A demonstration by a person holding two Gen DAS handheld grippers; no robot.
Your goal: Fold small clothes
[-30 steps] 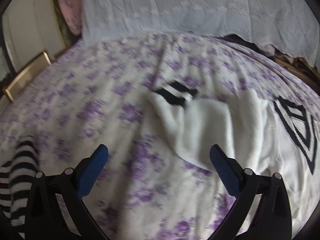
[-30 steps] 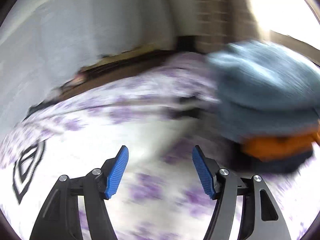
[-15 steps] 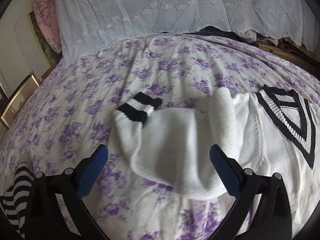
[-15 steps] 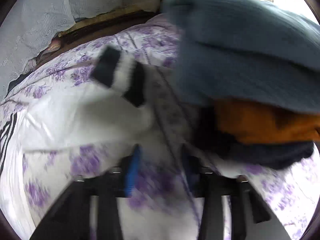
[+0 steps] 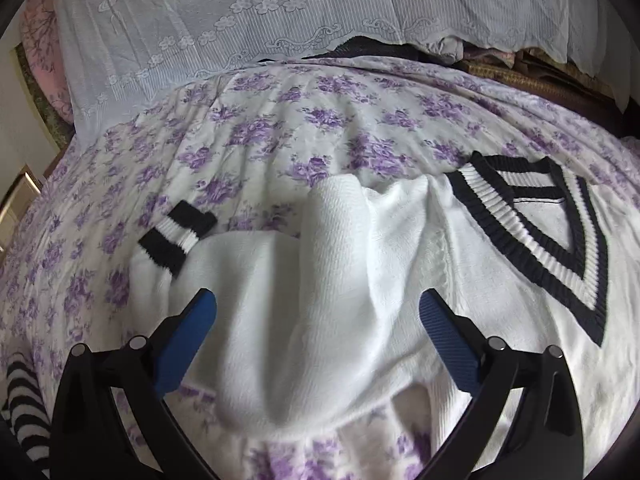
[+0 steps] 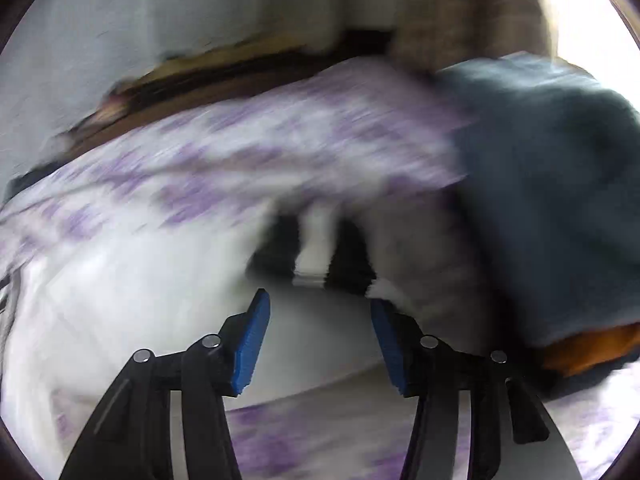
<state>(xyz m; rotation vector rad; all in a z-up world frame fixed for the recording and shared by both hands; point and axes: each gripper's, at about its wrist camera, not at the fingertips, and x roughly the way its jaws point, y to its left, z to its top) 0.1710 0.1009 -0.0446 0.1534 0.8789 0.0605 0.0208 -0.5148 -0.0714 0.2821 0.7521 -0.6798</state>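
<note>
From your left wrist camera, the left claw (image 5: 318, 316) stands wide open above the white sweater (image 5: 304, 320), gripping nothing. The sweater lies rumpled on the bed (image 5: 280, 136) with its purple-flowered cover. Its black-and-white cuff (image 5: 176, 236) points up and left, and its striped V-neck collar (image 5: 536, 236) sits to the right. A black-and-white striped garment (image 5: 24, 404) lies at the lower left edge. A white lace cloth (image 5: 280, 12) hangs behind the bed.

From your right wrist camera, heavily blurred, the right claw (image 6: 320, 332) is partly spread and its jaws are opening, with nothing pinched between the pads. It hovers over the sweater's other sleeve, just short of that sleeve's black-and-white cuff (image 6: 316, 248). A blue-grey garment (image 6: 552, 184) lies piled to the right on an orange one (image 6: 592, 344).
</note>
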